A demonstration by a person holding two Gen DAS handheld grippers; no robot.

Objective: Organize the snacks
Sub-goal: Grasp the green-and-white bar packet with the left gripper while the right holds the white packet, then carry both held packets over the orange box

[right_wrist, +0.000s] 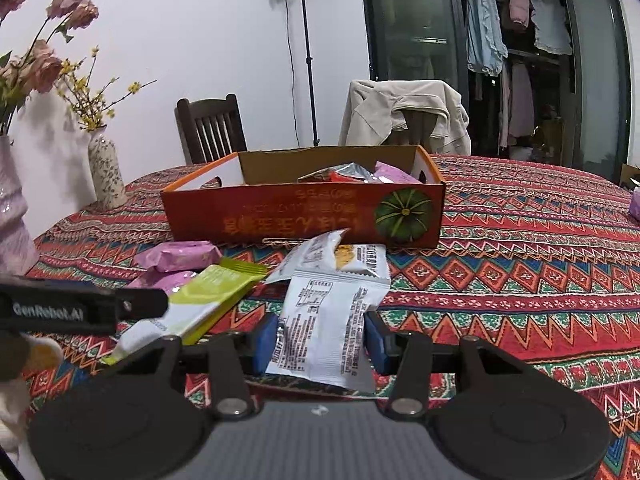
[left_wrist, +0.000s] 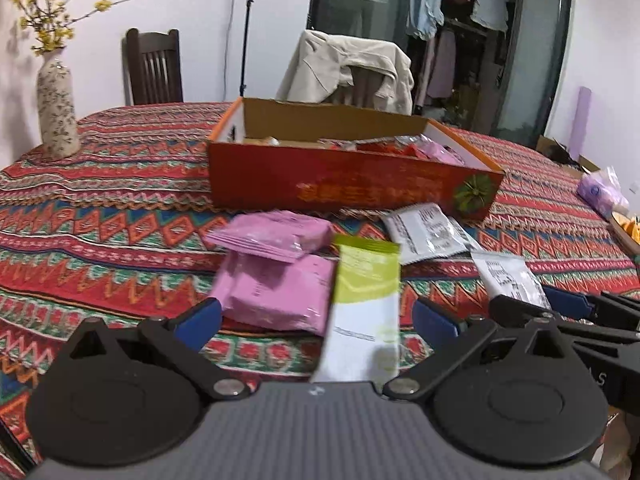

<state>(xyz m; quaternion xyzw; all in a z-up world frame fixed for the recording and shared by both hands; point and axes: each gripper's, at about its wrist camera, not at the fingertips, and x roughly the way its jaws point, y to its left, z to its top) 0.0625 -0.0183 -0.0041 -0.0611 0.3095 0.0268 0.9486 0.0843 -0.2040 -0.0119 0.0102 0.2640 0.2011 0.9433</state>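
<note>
My right jaws grip the white packet, left jaws released; next, into the box.

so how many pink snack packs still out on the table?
2. One pink pack lies across the other pink pack, both in front of the red box. More pink ones sit inside the box, partly hidden.

A home dining room: a patterned red woven tablecloth, dark wooden chair, speckled ceramic flower vase, hanging clothes.
</note>
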